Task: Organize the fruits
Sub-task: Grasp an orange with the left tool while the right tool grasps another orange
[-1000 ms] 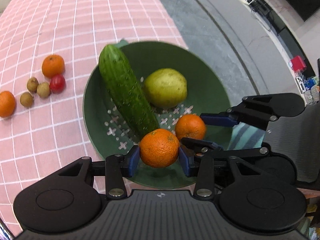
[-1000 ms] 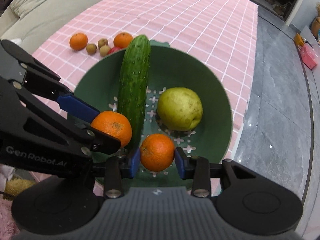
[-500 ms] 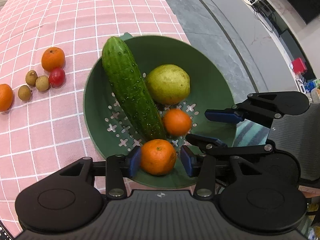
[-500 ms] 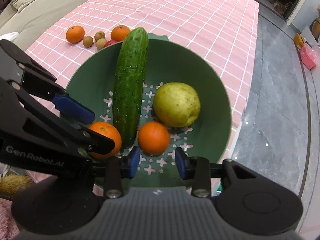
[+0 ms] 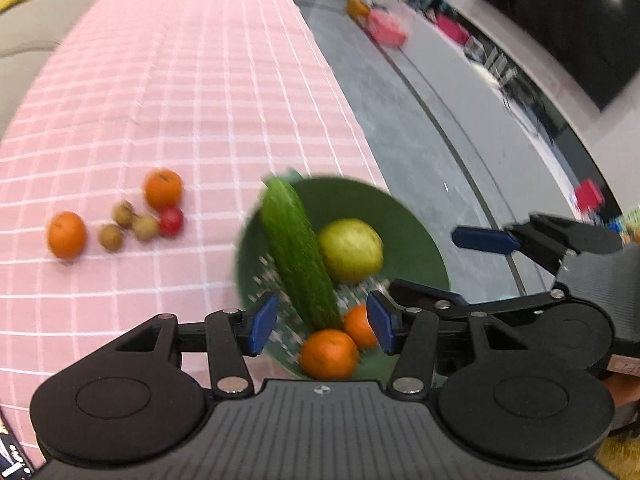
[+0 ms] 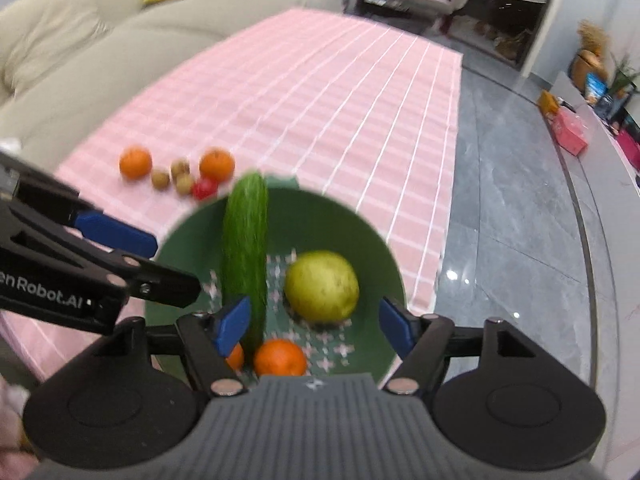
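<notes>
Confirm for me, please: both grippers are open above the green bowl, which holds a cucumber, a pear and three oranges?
Not quite: the green bowl holds two oranges, not three, as the left wrist view shows. The cucumber, pear and open left gripper and right gripper are right.

Green bowl [image 6: 372, 240], pink white-checked cloth [image 6: 320, 100]; orange tangerines [image 5: 329, 354], yellow-green pear [image 6: 322, 286]
</notes>
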